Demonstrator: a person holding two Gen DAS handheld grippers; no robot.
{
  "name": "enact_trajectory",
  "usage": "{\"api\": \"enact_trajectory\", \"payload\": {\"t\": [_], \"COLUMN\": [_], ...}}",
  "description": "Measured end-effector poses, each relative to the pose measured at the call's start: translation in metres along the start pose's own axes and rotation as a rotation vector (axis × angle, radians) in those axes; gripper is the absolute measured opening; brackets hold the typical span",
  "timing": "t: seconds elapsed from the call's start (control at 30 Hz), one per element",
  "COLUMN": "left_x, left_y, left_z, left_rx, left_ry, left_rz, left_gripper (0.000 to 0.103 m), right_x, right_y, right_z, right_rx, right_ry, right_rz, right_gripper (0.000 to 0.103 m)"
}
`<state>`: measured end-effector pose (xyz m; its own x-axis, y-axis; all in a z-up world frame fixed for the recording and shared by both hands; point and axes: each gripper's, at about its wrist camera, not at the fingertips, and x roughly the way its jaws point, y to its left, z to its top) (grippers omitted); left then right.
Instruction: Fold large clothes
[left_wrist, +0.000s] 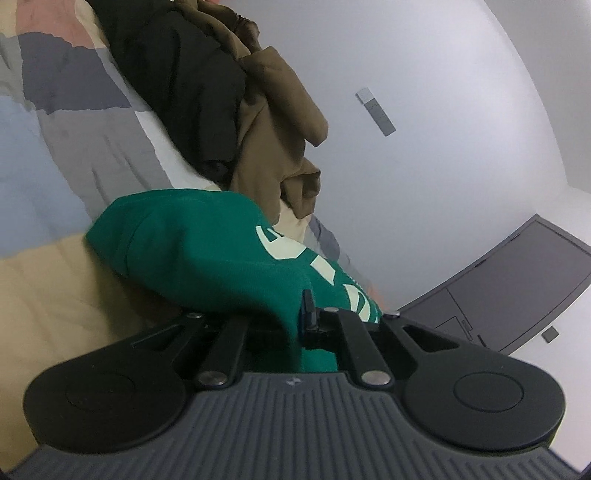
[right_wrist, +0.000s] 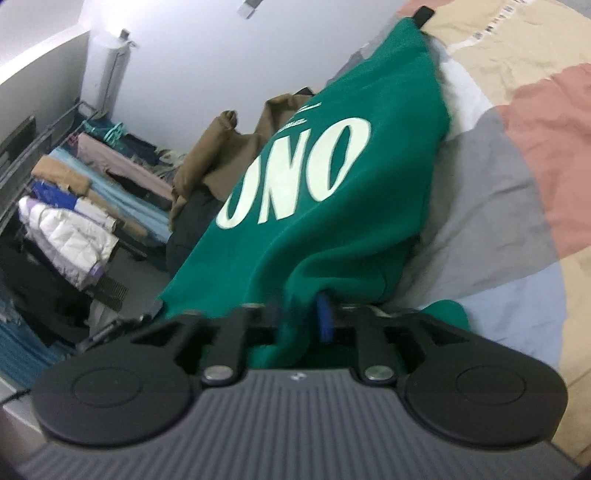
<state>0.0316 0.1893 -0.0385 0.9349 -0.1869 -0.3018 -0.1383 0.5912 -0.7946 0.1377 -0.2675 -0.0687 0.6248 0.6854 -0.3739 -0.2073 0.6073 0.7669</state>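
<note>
Garment: green fleece sweatshirt with cream lettering, lifted over patchwork bedspread, stretched toward 1 o'clock.
Left hand-held gripper: clamped on its fabric.
Right hand-held gripper: likewise clamped.
Risk: thin pinches judged liable to slip; sagging cloth could snag brown-and-black clothes heap.

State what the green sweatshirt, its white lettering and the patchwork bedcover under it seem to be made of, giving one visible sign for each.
Green sweatshirt: thick matte knit, probably cotton fleece; it hangs in soft, rounded folds.
White lettering: seemingly a flat print, smooth and opaque against the fabric; printed or flocked, I cannot tell.
Patchwork bedcover: thin woven cloth, likely cotton; fine creases, no sheen.
</note>
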Motion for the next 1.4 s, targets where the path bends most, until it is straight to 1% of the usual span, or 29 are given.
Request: {"api": "enact_trajectory", "payload": {"t": [0.03, 0.07, 0.1, 0.13, 0.17, 0.2, 0.23, 0.3, 0.43, 0.57, 0.7, 0.8, 0.87, 0.9, 0.93, 0.97, 1.0, 1.07, 1.13, 1.2, 1.23, 1.27, 1.33, 1.4], "left_x": [0.003, 0.004, 0.009, 0.012, 0.013, 0.018, 0.021, 0.024, 0.037, 0.044, 0.053, 0.057, 0.060, 0.060, 0.060, 0.061, 0.063, 0.061, 0.059, 0.062, 0.064, 0.069, 0.075, 0.084], "left_y": [0.000, 0.002, 0.002, 0.003, 0.004, 0.003, 0.003, 0.004, 0.008, 0.008, 0.008, 0.009, 0.008, 0.008, 0.008, 0.009, 0.009, 0.010, 0.012, 0.016, 0.018, 0.019, 0.020, 0.018], "left_z": [0.001, 0.001, 0.001, 0.001, 0.000, 0.000, -0.001, -0.006, -0.011, -0.014, -0.017, -0.018, -0.018, -0.017, -0.017, -0.016, -0.014, -0.011, -0.010, -0.009, -0.009, -0.012, -0.018, -0.024], "left_rx": [-0.004, -0.013, -0.020, -0.027, -0.029, -0.027, -0.024, -0.027, -0.040, -0.037, -0.045, -0.042, -0.047, -0.050, -0.055, -0.059, -0.062, -0.073, -0.089, -0.116, -0.127, -0.137, -0.139, -0.146], "left_ry": [0.007, 0.019, 0.029, 0.039, 0.046, 0.051, 0.063, 0.085, 0.120, 0.135, 0.155, 0.159, 0.157, 0.156, 0.154, 0.155, 0.155, 0.143, 0.138, 0.178, 0.210, 0.250, 0.290, 0.320], "left_rz": [0.000, 0.002, 0.008, 0.014, 0.023, 0.031, 0.043, 0.067, 0.083, 0.080, 0.065, 0.051, 0.027, 0.016, 0.002, -0.009, -0.018, -0.035, -0.064, -0.114, -0.135, -0.153, -0.160, -0.159], "left_gripper": [0.012, 0.020, 0.034, 0.042, 0.051, 0.053, 0.054, 0.057, 0.058, 0.058, 0.058, 0.058, 0.058, 0.058, 0.058, 0.058, 0.058, 0.058, 0.058, 0.058, 0.058, 0.058, 0.058, 0.057], "right_x": [-0.002, -0.001, -0.005, -0.007, -0.008, -0.011, -0.011, -0.003, 0.021, 0.051, 0.077, 0.093, 0.098, 0.099, 0.098, 0.097, 0.095, 0.085, 0.068, 0.046, 0.035, 0.026, 0.007, -0.002], "right_y": [-0.002, -0.004, -0.011, -0.015, -0.019, -0.025, -0.029, -0.035, -0.043, -0.048, -0.044, -0.040, -0.035, -0.032, -0.027, -0.022, -0.018, -0.013, -0.006, 0.002, 0.007, 0.010, 0.010, 0.005], "right_z": [-0.002, -0.004, -0.006, -0.005, -0.004, -0.004, -0.004, -0.003, -0.002, 0.002, 0.007, 0.006, 0.004, 0.003, 0.003, 0.003, 0.004, 0.009, 0.015, 0.022, 0.025, 0.028, 0.032, 0.033], "right_rx": [0.010, 0.018, 0.031, 0.051, 0.084, 0.109, 0.138, 0.170, 0.225, 0.253, 0.208, 0.143, 0.088, 0.063, 0.024, -0.014, -0.042, -0.056, -0.067, -0.076, -0.089, -0.098, -0.104, -0.119], "right_ry": [-0.012, -0.024, -0.034, -0.043, -0.056, -0.067, -0.076, -0.056, -0.006, 0.048, 0.104, 0.151, 0.169, 0.176, 0.175, 0.174, 0.170, 0.129, 0.059, -0.017, -0.055, -0.087, -0.146, -0.171], "right_rz": [-0.004, -0.011, -0.015, -0.014, -0.010, -0.003, 0.006, 0.015, -0.009, 0.039, 0.084, 0.064, 0.068, 0.072, 0.057, 0.038, 0.023, 0.027, 0.056, 0.093, 0.097, 0.095, 0.075, 0.013], "right_gripper": [0.062, 0.070, 0.071, 0.072, 0.079, 0.088, 0.088, 0.088, 0.088, 0.088, 0.088, 0.088, 0.088, 0.081, 0.071, 0.044, 0.025, 0.017, 0.014, 0.014, 0.014, 0.014, 0.013, 0.013]}}
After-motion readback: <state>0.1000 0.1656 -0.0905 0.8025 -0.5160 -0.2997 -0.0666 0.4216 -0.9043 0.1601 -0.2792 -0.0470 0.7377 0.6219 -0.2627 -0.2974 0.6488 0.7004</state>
